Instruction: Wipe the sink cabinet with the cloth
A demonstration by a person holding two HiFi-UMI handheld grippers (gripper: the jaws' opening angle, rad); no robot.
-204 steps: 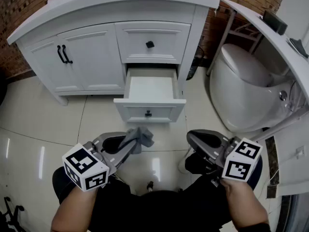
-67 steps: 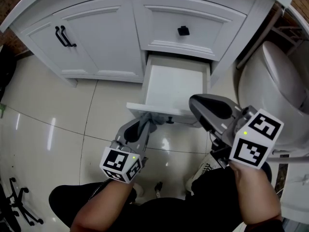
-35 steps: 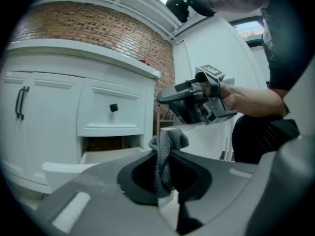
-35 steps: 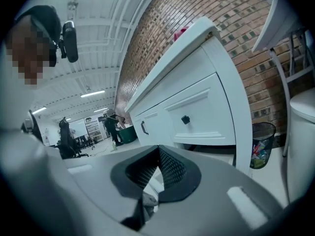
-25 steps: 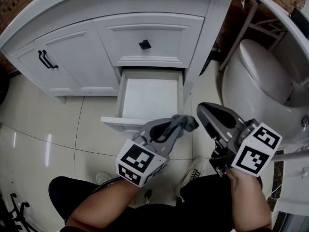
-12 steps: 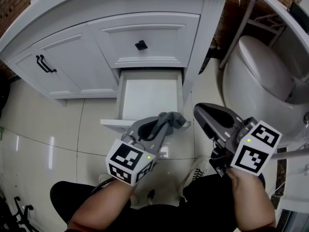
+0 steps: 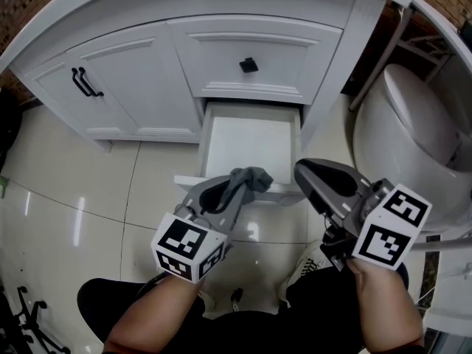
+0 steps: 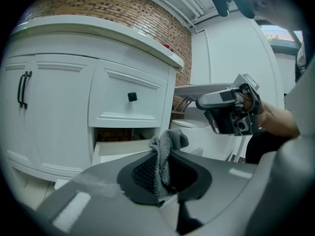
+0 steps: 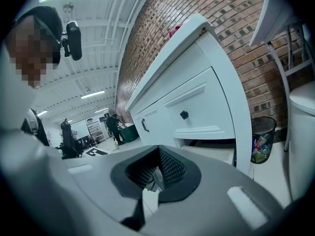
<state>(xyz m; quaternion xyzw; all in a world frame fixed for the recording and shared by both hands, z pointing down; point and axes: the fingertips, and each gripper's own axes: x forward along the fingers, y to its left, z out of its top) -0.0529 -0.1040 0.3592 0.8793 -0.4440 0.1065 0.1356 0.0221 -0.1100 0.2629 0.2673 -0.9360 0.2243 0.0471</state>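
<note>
The white sink cabinet (image 7: 140, 72) has its lower drawer (image 7: 251, 146) pulled out. My left gripper (image 7: 234, 185) is shut on a grey cloth (image 7: 247, 177), which bunches up past the fingertips over the drawer's front rim. In the left gripper view the cloth (image 8: 167, 144) hangs pinched between the jaws of the left gripper (image 8: 165, 154), with the drawer just behind it. My right gripper (image 7: 321, 179) hovers to the right of the drawer's front corner, shut with nothing in it. The right gripper (image 9: 156, 173) points toward the cabinet side.
A white toilet (image 7: 402, 131) stands close on the right of the cabinet. A black waste bin (image 9: 263, 132) sits between them by the brick wall. Glossy floor tiles (image 7: 66, 198) lie to the left. The person's shoes (image 7: 306, 260) are under the grippers.
The left gripper has carried the cloth leftward along the drawer's front rim, from its right corner toward the middle. The right gripper has stayed about where it was.
</note>
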